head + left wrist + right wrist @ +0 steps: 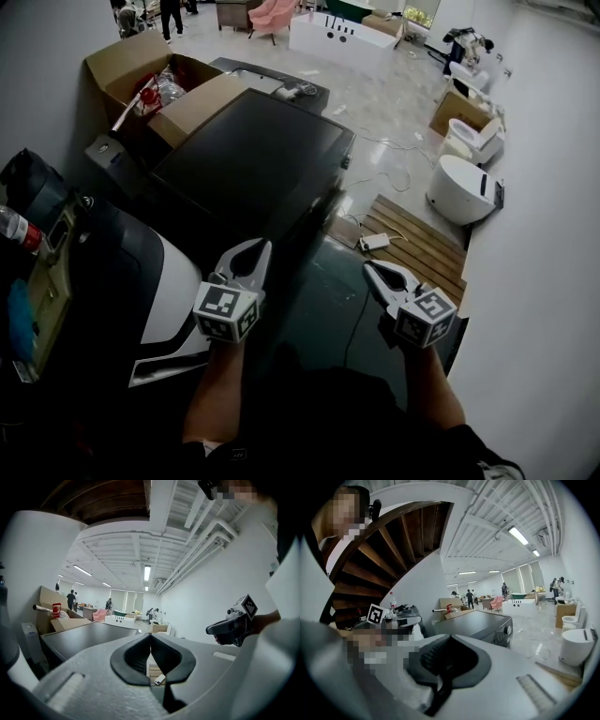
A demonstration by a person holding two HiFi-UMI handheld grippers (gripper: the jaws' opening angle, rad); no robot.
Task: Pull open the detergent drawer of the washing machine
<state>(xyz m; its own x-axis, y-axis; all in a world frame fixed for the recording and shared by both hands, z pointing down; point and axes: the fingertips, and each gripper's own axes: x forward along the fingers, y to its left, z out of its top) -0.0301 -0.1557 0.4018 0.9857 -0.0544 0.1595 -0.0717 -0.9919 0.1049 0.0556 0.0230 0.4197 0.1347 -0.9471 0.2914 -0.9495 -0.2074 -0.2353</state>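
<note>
Washing machine [253, 159] ahead, drawer probably on its front, not made out. Left gripper [262, 247] and right gripper [370, 269] near it, not touching, both pinched together, empty. Move closer, open one, hook drawer edge, pull straight.

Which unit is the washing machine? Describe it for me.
Along the left wall, next to the open cardboard box, stands the washing machine. Its flat black top sets it apart from the white-sided appliance nearer you.
</note>
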